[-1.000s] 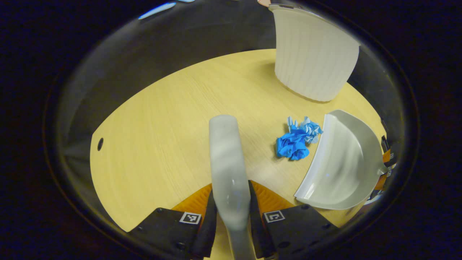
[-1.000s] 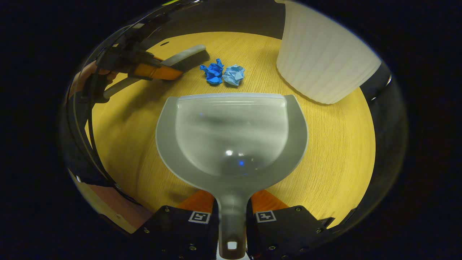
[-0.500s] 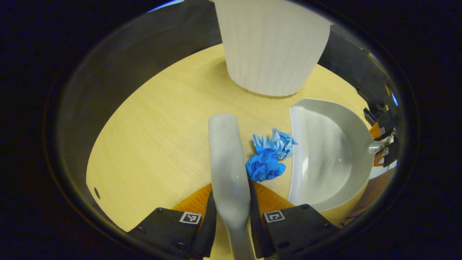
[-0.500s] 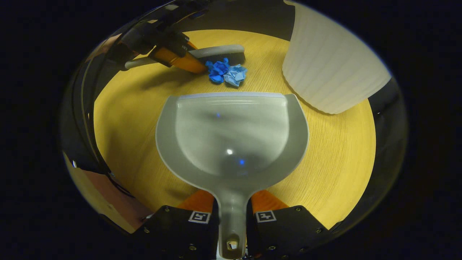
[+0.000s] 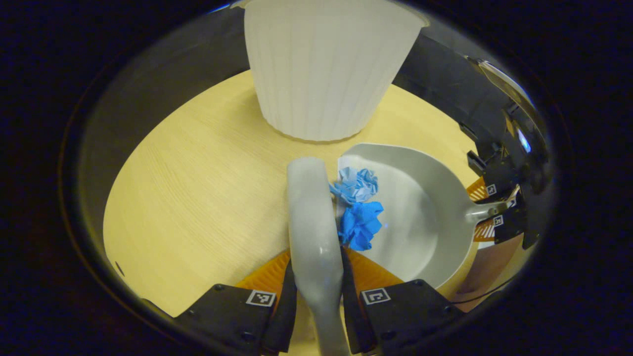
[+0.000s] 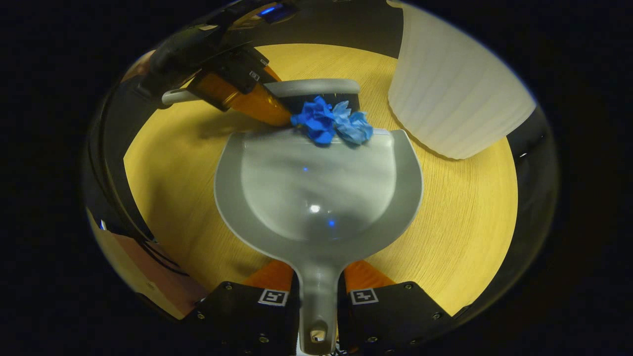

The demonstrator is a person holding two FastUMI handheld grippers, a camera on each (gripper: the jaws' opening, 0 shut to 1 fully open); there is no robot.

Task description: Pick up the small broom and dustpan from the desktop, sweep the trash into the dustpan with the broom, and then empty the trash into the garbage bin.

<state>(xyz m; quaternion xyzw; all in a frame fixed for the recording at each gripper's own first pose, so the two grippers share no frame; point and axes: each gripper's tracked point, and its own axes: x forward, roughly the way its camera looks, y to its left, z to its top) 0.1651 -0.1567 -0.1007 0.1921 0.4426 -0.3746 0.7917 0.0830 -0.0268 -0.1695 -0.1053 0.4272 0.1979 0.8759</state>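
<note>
Since half a second ago the small grey plastic broom [image 5: 312, 217] has been pushing the two crumpled paper wads from the bare wood onto the front lip of the grey plastic dustpan [image 5: 420, 207], and the broom head is now sitting right against that lip.

In the left gripper view, the pale yellow wood-grain worktop [image 5: 198, 198] is filling the left side, matte and finely lined. The left hand-held gripper [image 5: 317, 296] is pinching the smooth, rounded broom handle between both fingers. Just right of the broom, the light blue wad [image 5: 357, 182] and the darker blue wad [image 5: 363, 225] are lying touching each other on the dustpan's glossy, scooped floor. Behind them the white ribbed plastic garbage bin [image 5: 321, 64] is standing upright on the worktop, close to the dustpan's far edge.

In the right gripper view, the right hand-held gripper [image 6: 316, 301] is clamping the dustpan's narrow handle between both fingers, and the wads are resting at the dustpan's front edge with the broom's dark bristles [image 6: 301, 101] just behind them.
</note>
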